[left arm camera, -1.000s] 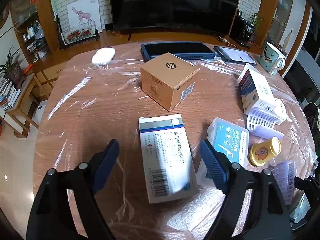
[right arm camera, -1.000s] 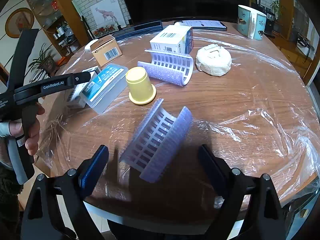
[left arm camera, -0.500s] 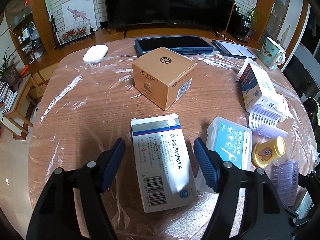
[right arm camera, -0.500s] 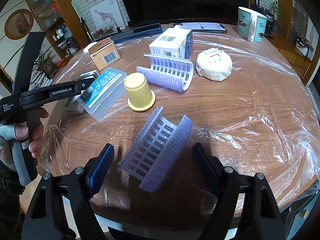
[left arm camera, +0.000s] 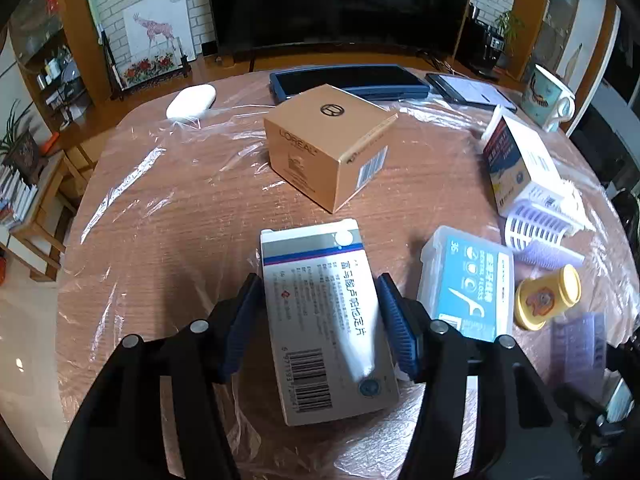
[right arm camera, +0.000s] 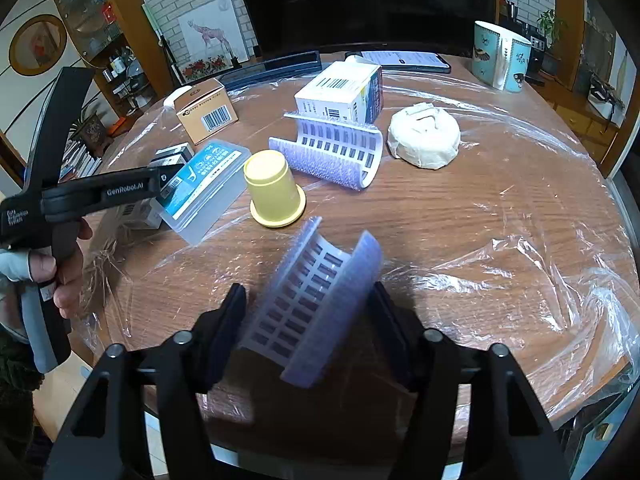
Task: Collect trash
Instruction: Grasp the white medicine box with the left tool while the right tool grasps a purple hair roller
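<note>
Both grippers closing on trash on the plastic-covered round table [left arm camera: 168, 216].

Left gripper [left arm camera: 320, 320] jaws closing, blue pads against both long sides of the flat white medicine box [left arm camera: 324, 320]; L'Oreal carton [left arm camera: 328, 144] stands beyond it, floss case [left arm camera: 468, 284] just right, yellow cup [left arm camera: 548, 296] further right. Right gripper [right arm camera: 306, 320] jaws closing, pads touching the near purple slotted tray [right arm camera: 316, 304], which tilts off the tabletop; 2nd purple tray [right arm camera: 332, 152] and yellow cup lie ahead, well apart. Versus 1 second ago both jaws stood wide, clear of their items. Count: 2 purple trays, 1 yellow cup, 1 floss case, 1 carton, 2 white boxes, 1 round white wad [right arm camera: 424, 140], 1 mug [right arm camera: 500, 56].
</note>
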`<state>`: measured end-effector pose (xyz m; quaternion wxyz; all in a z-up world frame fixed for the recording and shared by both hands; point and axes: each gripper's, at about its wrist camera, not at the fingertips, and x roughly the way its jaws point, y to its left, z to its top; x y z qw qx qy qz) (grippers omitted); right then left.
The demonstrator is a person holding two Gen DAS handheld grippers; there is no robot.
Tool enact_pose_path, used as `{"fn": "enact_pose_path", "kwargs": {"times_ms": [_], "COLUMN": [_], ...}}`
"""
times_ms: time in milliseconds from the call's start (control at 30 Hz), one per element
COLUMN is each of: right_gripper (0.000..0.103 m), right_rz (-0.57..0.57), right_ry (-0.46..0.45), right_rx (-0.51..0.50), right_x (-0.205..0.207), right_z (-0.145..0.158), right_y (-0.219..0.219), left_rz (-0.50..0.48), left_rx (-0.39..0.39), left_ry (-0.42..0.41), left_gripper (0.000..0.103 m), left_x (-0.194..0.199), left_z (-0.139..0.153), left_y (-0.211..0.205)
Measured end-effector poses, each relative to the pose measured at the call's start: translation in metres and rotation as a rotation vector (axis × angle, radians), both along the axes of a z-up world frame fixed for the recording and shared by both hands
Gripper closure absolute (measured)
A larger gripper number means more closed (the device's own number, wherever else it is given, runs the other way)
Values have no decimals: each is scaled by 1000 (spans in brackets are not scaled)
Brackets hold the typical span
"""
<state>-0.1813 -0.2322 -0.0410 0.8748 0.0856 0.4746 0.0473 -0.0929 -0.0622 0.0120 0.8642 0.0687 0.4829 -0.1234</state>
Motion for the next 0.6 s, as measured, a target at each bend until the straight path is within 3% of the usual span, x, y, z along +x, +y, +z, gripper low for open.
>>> {"fn": "enact_pose_path", "kwargs": {"times_ms": [200,600], "right_gripper": [53,59], "right_rz": [7,14], "right_ry": [-8,-31], "right_rx": [-11,-1], "right_x": [0,2], "right_z": [0,4], "right_y": [-1,-8], "left_rz": [-17,-2], "left_rx": [12,15], "left_ry": [-10,-36], "left_gripper": [51,51], "left_x": [-2,-7], "left_z": [1,5], "left_y": [-4,0]}}
